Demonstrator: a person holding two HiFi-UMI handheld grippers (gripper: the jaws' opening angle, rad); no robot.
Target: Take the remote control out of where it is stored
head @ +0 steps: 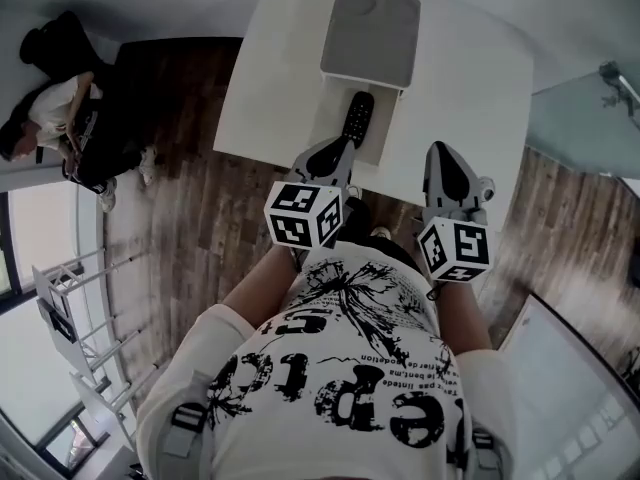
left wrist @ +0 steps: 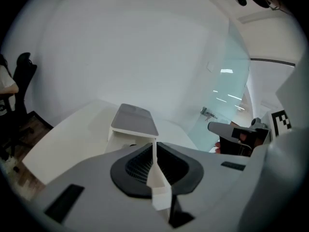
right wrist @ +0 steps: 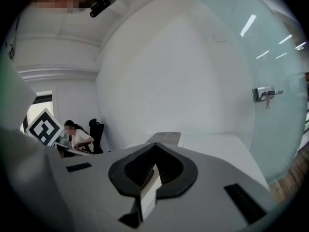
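Place of the remote: the long black remote control point(head: 357, 118) lies flat in the open white drawer point(head: 385, 133). This drawer is pulled out of the small white storage box with a flat grey top point(head: 372, 33), which stands on the white table point(head: 265, 88).

Why it lies so: we judge that the drawer stands open toward us so that the remote can be reached from above. Nothing covers it.

Left gripper point(head: 335, 150): its jaws are pressed together with nothing between them. The tip is just beside the near end of the remote. We cannot tell if it touches.

Right gripper point(head: 445, 156): its jaws are also together and empty. It is at the right of the drawer, apart from the remote.

Pose of the hands: we hold both grippers side by side before the body, pointing forward and a little down toward the box.

Left gripper view: the grey top shows beyond the jaws, and the gripper's own body hides the remote.

Step, as we judge: we are approaching, and the remote is not yet gripped.

Next need: the jaws must first open, then close across the narrow width of the remote.
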